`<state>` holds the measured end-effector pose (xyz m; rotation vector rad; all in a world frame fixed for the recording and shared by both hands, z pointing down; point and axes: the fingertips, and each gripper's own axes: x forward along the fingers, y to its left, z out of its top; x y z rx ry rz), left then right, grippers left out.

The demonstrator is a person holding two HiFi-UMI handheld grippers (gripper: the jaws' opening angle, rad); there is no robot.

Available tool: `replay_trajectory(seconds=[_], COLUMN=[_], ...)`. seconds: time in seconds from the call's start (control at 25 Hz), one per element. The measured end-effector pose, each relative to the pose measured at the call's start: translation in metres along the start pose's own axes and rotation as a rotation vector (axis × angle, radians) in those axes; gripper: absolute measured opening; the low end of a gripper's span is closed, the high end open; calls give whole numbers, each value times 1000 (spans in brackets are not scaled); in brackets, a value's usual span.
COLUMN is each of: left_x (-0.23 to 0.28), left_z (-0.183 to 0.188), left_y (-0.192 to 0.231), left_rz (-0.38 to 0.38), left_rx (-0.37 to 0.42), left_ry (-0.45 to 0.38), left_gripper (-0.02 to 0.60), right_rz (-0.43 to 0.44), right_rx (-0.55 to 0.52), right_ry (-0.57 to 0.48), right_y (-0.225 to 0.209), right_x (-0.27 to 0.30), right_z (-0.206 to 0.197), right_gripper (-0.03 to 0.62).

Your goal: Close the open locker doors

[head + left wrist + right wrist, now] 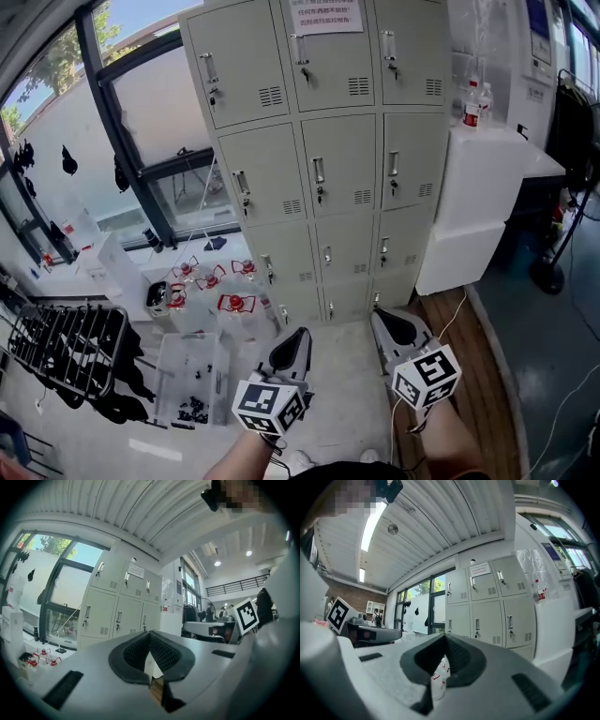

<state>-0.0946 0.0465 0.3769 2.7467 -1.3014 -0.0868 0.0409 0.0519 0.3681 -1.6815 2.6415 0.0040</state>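
Your left gripper (290, 354) and right gripper (397, 334): jaws pinched together, empty, levelled at the lockers (323, 178), likely for pushing; all doors look closed.

Head view: is looking steeply down from above and behind the left gripper (295, 342) and right gripper (386, 323), with the lockers (323, 159) standing well ahead of their tips.
Left gripper view: is riding close behind its own jaws, facing level, with the lockers ahead-left of the tips. It is catching the right marker cube (247, 614) off to the right.
Right gripper view: is riding likewise, with the lockers ahead-right and the left marker cube (337, 613) off to the left.
Shared: all three are taking in the locker fronts.
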Motion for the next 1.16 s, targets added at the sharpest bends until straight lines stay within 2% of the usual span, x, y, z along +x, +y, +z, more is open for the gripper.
replay_trajectory(seconds=[0.28,0.48,1.16], left_x=[-3,-4,4], left_z=[3,2,-9], left_y=[-22,-34,-62], left_rz=[89,118,153], left_rx=[24,32,20], left_ry=[-12,-14,-12], left_gripper=[3,3,3], right_rz=[74,106,144], right_rx=[26,31,37], right_ry=[-15,-23,-11], right_y=[-14,-20,-38], right_x=[-13,-20,-42], right_z=[-4,-3,-13], right_gripper=[0,0,0])
